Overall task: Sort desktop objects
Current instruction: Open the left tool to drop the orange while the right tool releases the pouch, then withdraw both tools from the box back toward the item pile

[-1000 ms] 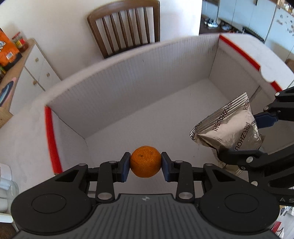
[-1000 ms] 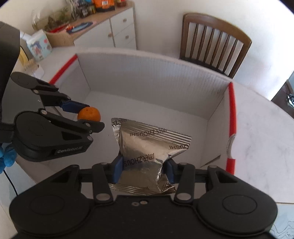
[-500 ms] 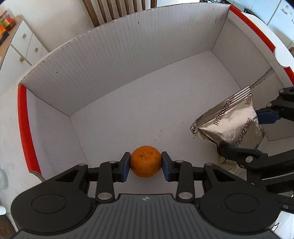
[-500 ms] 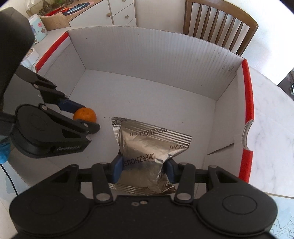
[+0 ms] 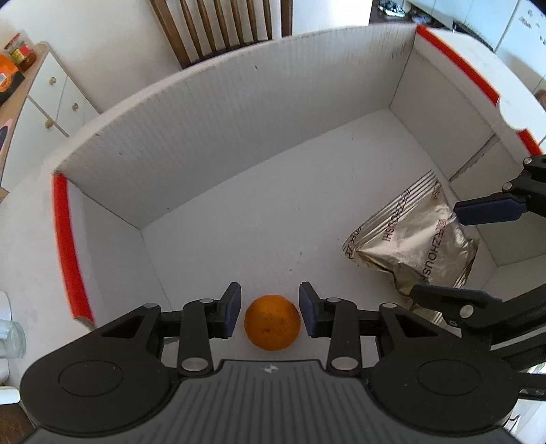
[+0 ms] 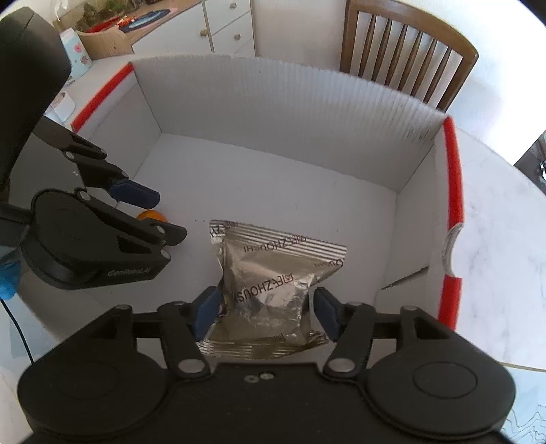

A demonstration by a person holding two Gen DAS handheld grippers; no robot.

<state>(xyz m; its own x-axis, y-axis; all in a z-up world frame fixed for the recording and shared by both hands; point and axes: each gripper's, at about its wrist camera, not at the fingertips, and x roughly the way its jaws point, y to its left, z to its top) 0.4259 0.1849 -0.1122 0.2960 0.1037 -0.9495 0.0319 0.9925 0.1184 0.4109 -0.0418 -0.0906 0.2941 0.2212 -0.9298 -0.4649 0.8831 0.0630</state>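
Both grippers released inside white box (image 5: pixel 239 112).
Left gripper (image 5: pixel 269 314) jaws clear the firm, roll-prone orange (image 5: pixel 272 322); right gripper (image 6: pixel 266 309) jaws opening around the light, crinkly foil packet (image 6: pixel 273 273), best pinched at its sides.

A brown wooden chair (image 6: pixel 406 44) with a slatted back stands against a plain white wall (image 5: pixel 112 37) behind the white marble-patterned tabletop (image 6: pixel 491 259). Along the wall runs a white cabinet (image 6: pixel 228 27) with drawers and small round knobs, topped by a wooden counter (image 5: pixel 17 88) crowded with jars, packets and a woven basket (image 6: pixel 102 42). A pale blue patterned container (image 6: pixel 76 51) sits near the basket. Bright daylight floods the room, washing out the wall and tabletop. White cupboard fronts (image 5: pixel 494 20) show in the far corner.
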